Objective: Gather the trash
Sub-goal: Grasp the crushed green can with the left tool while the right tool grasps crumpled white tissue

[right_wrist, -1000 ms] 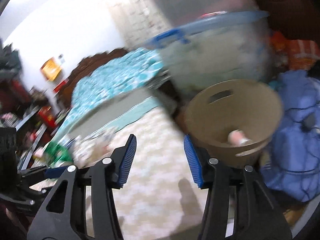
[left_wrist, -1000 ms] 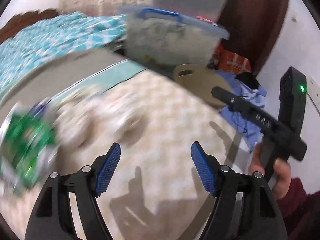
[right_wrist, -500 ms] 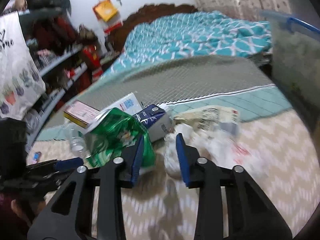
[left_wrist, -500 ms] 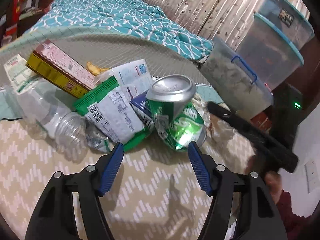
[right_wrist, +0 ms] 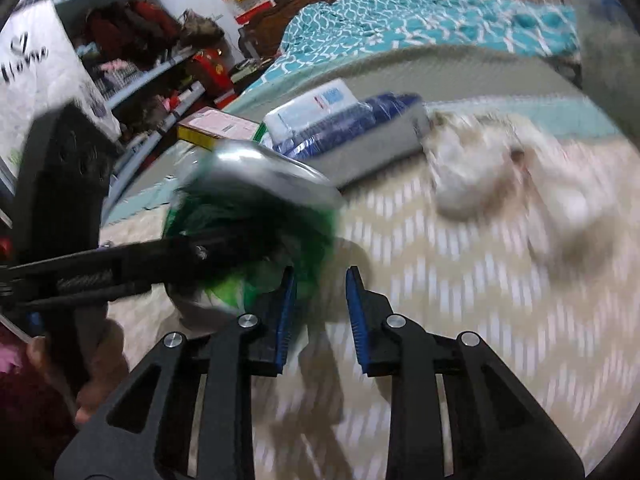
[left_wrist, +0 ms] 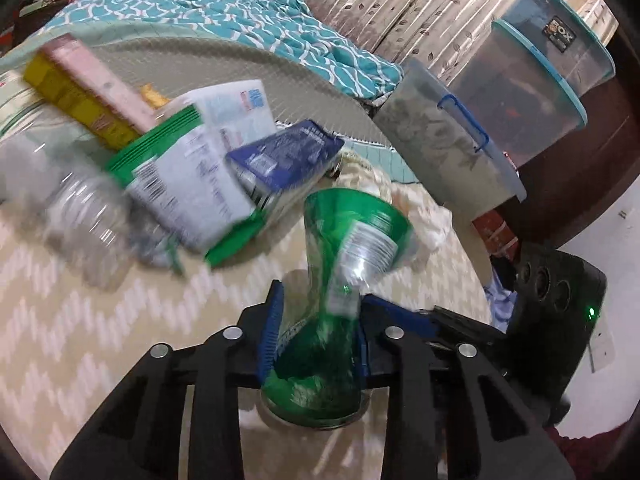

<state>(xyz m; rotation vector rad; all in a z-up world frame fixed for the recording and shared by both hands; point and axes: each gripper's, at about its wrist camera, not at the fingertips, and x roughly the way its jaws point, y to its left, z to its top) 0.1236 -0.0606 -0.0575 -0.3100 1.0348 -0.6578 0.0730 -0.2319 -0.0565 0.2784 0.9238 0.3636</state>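
Observation:
My left gripper (left_wrist: 318,330) is shut on a crushed green can (left_wrist: 344,256), pinched at its dented middle and held above the patterned mat. The same can (right_wrist: 256,200) shows blurred in the right wrist view, with the left gripper's fingers (right_wrist: 120,264) across it. My right gripper (right_wrist: 318,308) is open with a narrow gap and empty, just right of the can. More trash lies behind: a green and white wrapper (left_wrist: 188,184), a blue packet (left_wrist: 288,156), a clear plastic bottle (left_wrist: 80,208), a yellow and pink box (left_wrist: 84,92), and crumpled white paper (right_wrist: 480,168).
A beige zigzag mat (left_wrist: 80,340) covers the floor. A bed with a teal patterned cover (left_wrist: 240,4) lies behind the trash. Clear storage tubs (left_wrist: 532,76) are stacked at the right. Cluttered shelves (right_wrist: 140,60) stand at the left in the right wrist view.
Both grippers swung from the basket to the trash pile. My left gripper closed on the green can and lifted it. The right gripper narrowed and came close beside the can.

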